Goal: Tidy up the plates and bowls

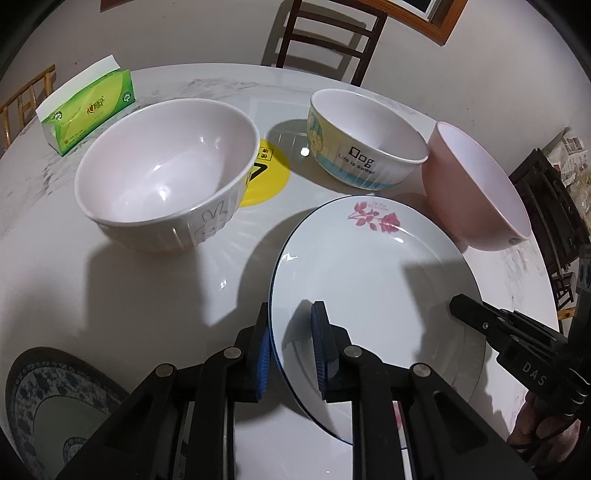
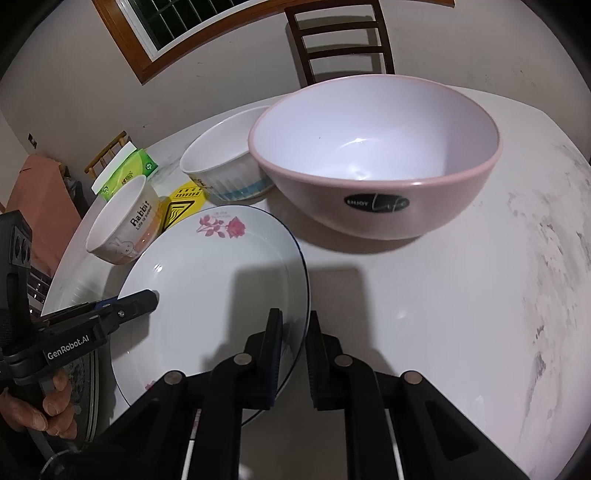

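On white round table point(image 1: 110, 295), both grippers point(image 1: 291, 347) point(image 2: 293, 354) clamping rose plate point(image 1: 369, 280) rims, chair point(image 1: 325, 33), window point(image 2: 166, 26) behind.

Bright overhead light, hard shadows, glare spots, fisheye-warped dark edges.

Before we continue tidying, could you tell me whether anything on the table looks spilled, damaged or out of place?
Nothing looks spilled or broken. The only unusual thing is the flowered plate, clamped at opposite edges by the left gripper and the right gripper.
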`<act>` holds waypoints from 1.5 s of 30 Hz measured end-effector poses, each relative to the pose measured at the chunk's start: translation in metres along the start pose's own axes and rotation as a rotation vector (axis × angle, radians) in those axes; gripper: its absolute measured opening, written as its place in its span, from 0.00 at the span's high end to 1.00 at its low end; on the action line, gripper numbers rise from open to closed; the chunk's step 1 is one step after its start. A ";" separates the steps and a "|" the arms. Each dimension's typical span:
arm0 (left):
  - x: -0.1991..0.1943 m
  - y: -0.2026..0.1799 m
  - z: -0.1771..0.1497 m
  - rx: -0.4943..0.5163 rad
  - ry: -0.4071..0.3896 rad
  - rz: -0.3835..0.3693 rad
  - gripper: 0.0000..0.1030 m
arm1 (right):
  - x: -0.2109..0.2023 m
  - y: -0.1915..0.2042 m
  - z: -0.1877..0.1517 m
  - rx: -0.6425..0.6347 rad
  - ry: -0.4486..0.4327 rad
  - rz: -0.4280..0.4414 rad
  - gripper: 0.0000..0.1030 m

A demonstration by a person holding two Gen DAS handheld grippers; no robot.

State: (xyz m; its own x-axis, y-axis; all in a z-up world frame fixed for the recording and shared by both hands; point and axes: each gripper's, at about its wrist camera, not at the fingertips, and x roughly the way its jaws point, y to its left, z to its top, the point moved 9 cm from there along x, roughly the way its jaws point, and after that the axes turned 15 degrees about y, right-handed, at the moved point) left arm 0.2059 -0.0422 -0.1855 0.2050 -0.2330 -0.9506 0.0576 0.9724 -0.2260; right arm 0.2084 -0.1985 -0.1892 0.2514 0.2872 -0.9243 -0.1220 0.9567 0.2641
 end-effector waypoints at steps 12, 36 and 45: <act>-0.015 -0.001 -0.007 0.008 -0.027 0.010 0.84 | -0.019 0.012 -0.010 -0.011 -0.025 -0.001 0.88; -0.077 0.042 -0.062 -0.071 -0.084 0.027 0.84 | -0.049 0.084 -0.050 -0.110 -0.064 0.015 0.88; -0.092 0.076 -0.083 -0.128 -0.098 0.029 0.84 | -0.045 0.122 -0.059 -0.162 -0.051 0.024 0.88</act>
State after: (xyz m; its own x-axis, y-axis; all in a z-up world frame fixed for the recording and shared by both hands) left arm 0.1101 0.0534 -0.1326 0.2998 -0.1982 -0.9332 -0.0730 0.9705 -0.2296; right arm 0.1257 -0.0976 -0.1322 0.2947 0.3157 -0.9019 -0.2805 0.9309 0.2342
